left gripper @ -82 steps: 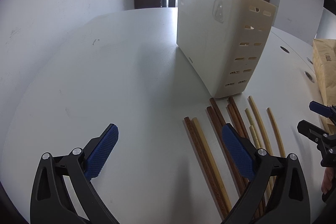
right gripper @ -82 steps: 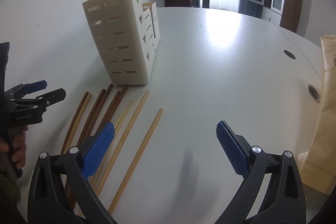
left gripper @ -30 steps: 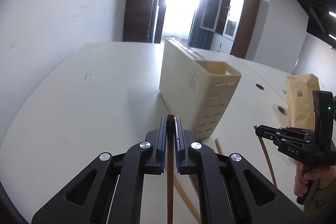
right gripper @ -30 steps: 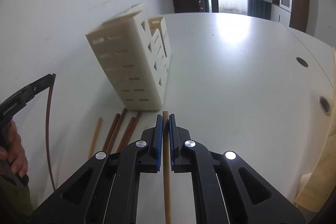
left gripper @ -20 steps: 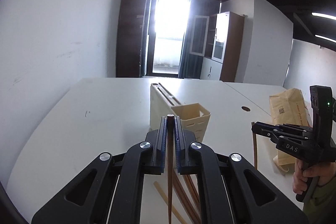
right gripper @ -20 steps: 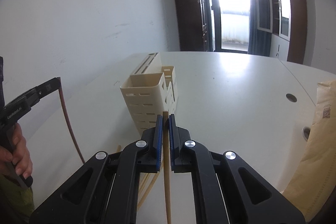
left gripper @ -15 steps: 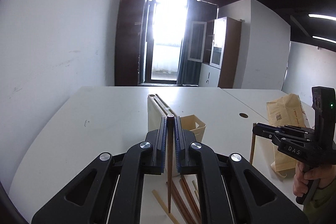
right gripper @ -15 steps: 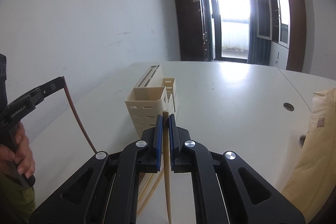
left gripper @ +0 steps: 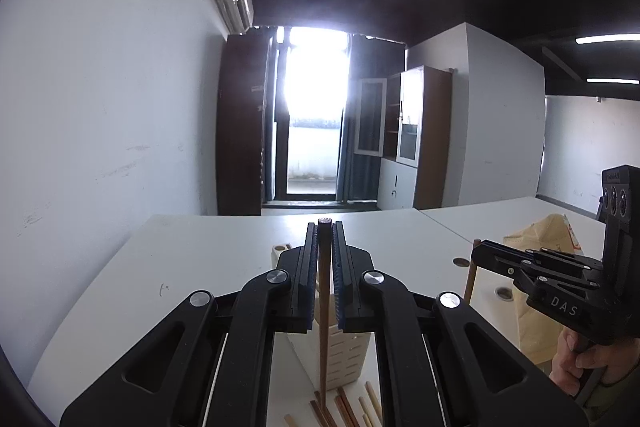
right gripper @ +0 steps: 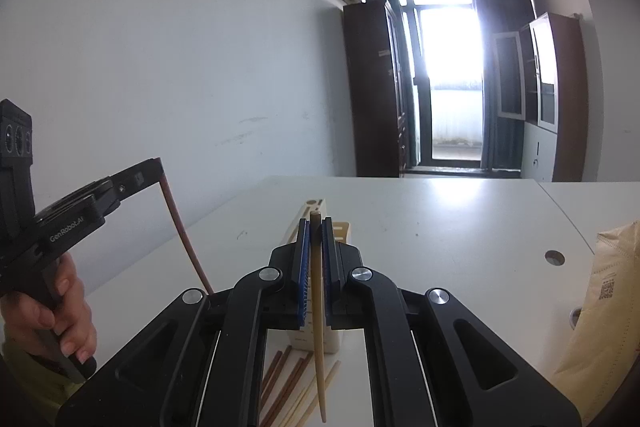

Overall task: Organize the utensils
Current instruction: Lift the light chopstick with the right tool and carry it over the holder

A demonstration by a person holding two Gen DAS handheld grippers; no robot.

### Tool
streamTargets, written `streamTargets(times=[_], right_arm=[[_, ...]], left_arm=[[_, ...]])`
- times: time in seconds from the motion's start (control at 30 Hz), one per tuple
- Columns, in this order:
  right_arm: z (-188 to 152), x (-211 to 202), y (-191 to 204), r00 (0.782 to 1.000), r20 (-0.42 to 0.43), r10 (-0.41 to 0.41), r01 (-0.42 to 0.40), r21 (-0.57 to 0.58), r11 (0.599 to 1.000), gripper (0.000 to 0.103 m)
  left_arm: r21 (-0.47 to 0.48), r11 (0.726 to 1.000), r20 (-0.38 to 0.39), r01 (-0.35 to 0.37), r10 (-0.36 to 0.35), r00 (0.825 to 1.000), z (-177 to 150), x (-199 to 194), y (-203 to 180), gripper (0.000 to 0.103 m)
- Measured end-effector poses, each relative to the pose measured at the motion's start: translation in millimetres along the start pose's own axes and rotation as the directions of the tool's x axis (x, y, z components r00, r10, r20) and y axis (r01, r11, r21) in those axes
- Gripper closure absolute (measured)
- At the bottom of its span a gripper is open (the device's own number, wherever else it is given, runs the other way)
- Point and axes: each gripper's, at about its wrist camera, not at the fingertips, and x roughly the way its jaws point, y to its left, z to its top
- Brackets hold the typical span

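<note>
Both tongs are pinched tight, and each one holds one chopstick. Left tongs [left gripper: 324,227] grip a dark brown chopstick [left gripper: 323,327] near its top end, so the stick hangs down toward the surface [left gripper: 224,251]. Right tongs [right gripper: 315,223] grip a pale chopstick [right gripper: 319,347] the same way, and it hangs down too. In the right view you can see the left tongs from the side, with the dark stick dangling from their tip. A hand [right gripper: 60,311] holds the handle.

A cream holder [left gripper: 344,359] with slots in its sides stands on the surface, just under and past both sticks. Its open top is mostly hidden behind the tongs, so I cannot tell if anything is in it. More chopsticks [right gripper: 288,379] lie flat on the surface in front of the holder, some dark and some pale. A brown paper bag [right gripper: 600,307] sits off to the right.

I think the step now is carrying the two sticks up over the holder. Next, each stick's low tip has to be lined up over an open part of the holder. Then it goes down inside before the tongs let go. The sticks are thin and swing a bit, so a slow, straight drop would help. After that, the sticks on the surface are waiting.
</note>
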Motion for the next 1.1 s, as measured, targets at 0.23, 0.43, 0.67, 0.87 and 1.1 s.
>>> streamTargets(times=[0.23,0.43,0.67,0.87,1.1], right_arm=[[9.2,1.2,-4.2,0.997,0.073,-0.011,0.011,-0.011,1.000,0.096],[23.9,-2.5,-5.3,0.982,0.186,0.007,-0.004,-0.016,1.000,0.096],[31.9,-16.0,-3.0,0.947,0.321,0.026,-0.017,-0.032,0.999,0.097],[34.0,-25.7,2.2,0.908,0.417,0.044,-0.028,-0.043,0.999,0.097],[41.4,-13.1,-4.7,0.890,0.454,0.047,-0.051,-0.004,0.999,0.097]], left_arm=[[-0.016,1.000,0.081,-0.009,0.010,0.997,10.5,-3.6,0.1,0.097],[-0.001,1.000,0.153,-0.008,0.008,0.988,17.2,-8.3,-6.2,0.097],[-0.004,1.000,0.242,-0.010,0.011,0.970,22.1,-15.4,-10.3,0.097],[-0.063,0.997,0.313,-0.037,0.055,0.948,26.5,-21.1,-5.7,0.097],[-0.089,0.996,0.363,-0.029,0.060,0.930,22.7,-14.8,-4.1,0.097]])
